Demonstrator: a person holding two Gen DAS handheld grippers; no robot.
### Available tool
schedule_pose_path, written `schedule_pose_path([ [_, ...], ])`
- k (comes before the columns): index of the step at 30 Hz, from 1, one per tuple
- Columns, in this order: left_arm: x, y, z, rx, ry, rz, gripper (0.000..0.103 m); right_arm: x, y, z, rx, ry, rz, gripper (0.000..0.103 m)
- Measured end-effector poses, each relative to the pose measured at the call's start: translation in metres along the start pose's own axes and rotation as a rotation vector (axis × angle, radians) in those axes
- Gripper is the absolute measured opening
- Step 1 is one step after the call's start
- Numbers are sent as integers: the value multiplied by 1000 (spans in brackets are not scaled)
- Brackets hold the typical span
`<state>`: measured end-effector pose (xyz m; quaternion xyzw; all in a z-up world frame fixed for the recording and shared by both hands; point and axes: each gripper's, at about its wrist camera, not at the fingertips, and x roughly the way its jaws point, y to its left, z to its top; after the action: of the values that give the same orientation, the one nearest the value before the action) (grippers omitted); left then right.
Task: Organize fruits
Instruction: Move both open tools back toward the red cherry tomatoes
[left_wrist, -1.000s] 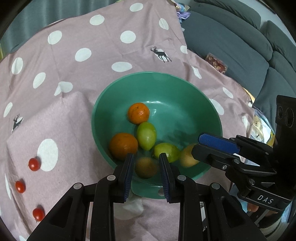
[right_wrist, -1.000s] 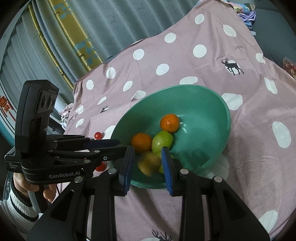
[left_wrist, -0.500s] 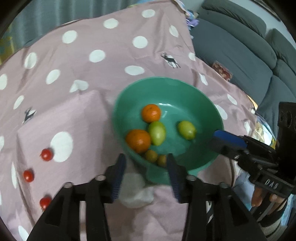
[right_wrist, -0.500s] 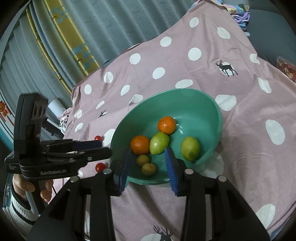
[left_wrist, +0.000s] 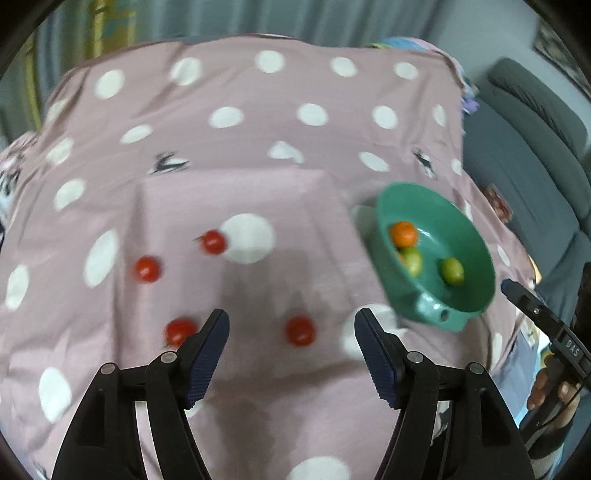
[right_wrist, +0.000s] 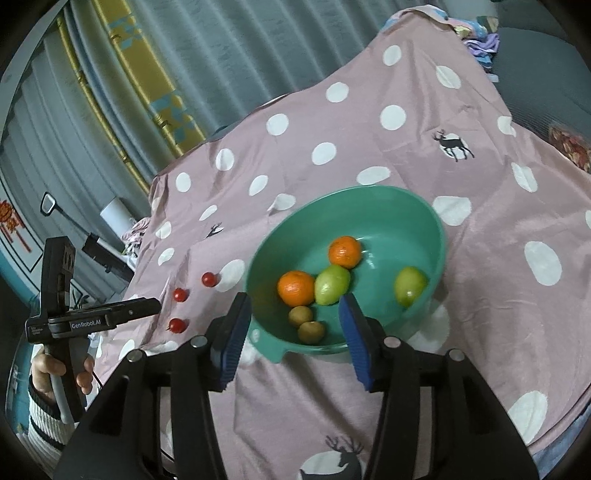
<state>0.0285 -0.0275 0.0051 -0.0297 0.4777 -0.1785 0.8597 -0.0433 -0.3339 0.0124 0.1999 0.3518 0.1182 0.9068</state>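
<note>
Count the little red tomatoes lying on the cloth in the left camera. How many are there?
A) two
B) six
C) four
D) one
C: four tomatoes lie on the cloth, at and, all outside the bowl.

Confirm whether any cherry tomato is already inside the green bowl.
No: the green bowl holds only oranges, green citrus and small brown fruits, while the cherry tomatoes lie on the cloth beside it.
</note>
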Motion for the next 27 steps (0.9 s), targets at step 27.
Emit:
schedule_pose_path([
  [27,-3,67,-64,-72,16,49,70,85,114,-46,-272,284,153,53],
])
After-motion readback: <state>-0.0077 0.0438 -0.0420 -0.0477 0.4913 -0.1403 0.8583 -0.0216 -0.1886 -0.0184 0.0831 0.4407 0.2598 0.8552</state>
